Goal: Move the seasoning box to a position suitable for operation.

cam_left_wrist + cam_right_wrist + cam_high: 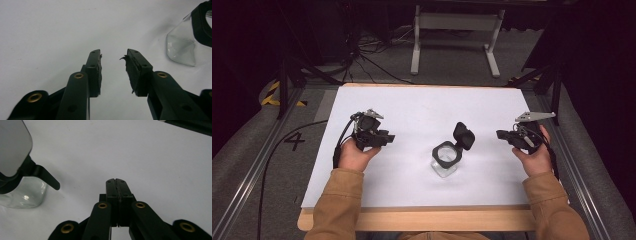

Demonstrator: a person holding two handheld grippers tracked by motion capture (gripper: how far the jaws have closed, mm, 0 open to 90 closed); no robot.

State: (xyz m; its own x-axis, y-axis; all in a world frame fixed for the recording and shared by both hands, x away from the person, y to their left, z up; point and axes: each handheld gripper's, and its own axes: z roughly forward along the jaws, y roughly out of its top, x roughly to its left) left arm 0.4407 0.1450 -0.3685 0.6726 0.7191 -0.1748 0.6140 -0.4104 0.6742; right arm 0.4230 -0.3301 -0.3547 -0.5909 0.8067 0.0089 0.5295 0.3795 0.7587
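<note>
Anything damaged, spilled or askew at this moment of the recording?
One thing: the left gripper has frayed, torn-looking padding on its right-hand pad, with ragged bits sticking out. The clear glass jar with the black flip lid stands upright on the white table sheet, lid open, nothing spilled.

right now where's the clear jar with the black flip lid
In the high view the clear jar stands on the white table, a little right of centre, between the left gripper and right gripper, touching neither, its lid open.

A lab-like recording space: dark curtains, aluminium rails (257,165), floor cables (377,65) and a white-topped table (412,107).
</note>
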